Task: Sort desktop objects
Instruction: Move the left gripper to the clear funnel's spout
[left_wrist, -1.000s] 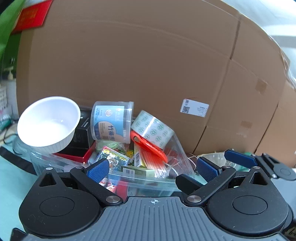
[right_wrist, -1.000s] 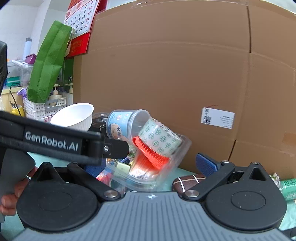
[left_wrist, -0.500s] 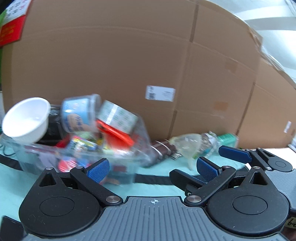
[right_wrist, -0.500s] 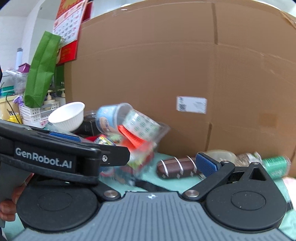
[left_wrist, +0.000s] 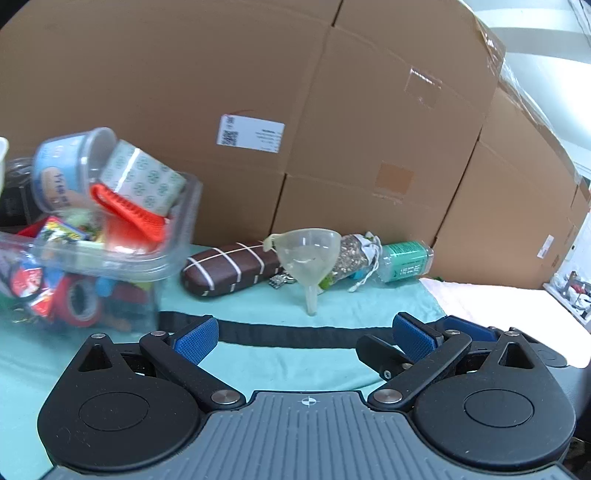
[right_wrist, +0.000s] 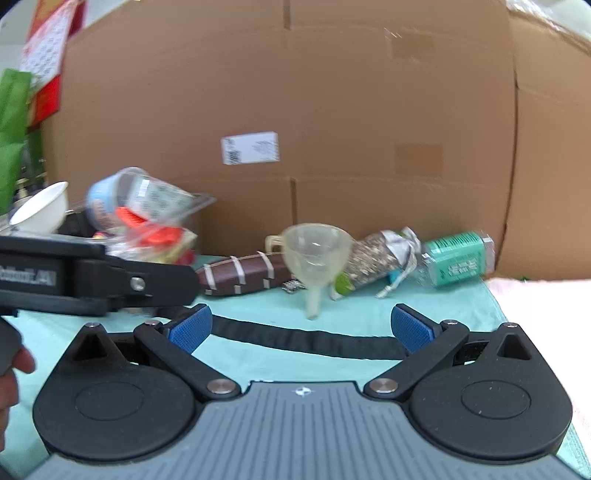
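Left wrist view first: the left gripper (left_wrist: 306, 338) hangs low over the table with its blue-padded jaws spread wide and nothing between them. The right gripper (right_wrist: 301, 326) sits the same way, wide open and empty, and its blue fingers (left_wrist: 465, 328) just peek in at the right edge of the left camera. From the right wrist view the left tool's black body crosses the left side, with part of a person's hand (right_wrist: 11, 373) at the picture's edge.

Straight ahead of both grippers, a little beyond the open jaws, a clear plastic funnel (left_wrist: 308, 254) stands tipped on its spout. Just behind it lies a brown case with white stripes (left_wrist: 231, 266), and to its right a bag of seeds or grain (left_wrist: 354, 254) tied with white cord, then a green-labelled bottle (left_wrist: 404, 260) on its side. Something small and metallic lies under the funnel; I cannot tell what.

Off to the left, well apart from the jaws, a clear plastic bin (left_wrist: 110, 258) is heaped with things: a blue-labelled tub (left_wrist: 70, 166), a roll of patterned tape (left_wrist: 142, 181), an orange comb-like piece (left_wrist: 127, 214). A white bowl (right_wrist: 40, 210) perches at its far side.

Everything rests on a pale green cloth (left_wrist: 288, 362) crossed by a black strap (left_wrist: 295, 336). Big cardboard boxes (left_wrist: 258, 92) wall off the back, one bearing a white label (left_wrist: 251, 133).
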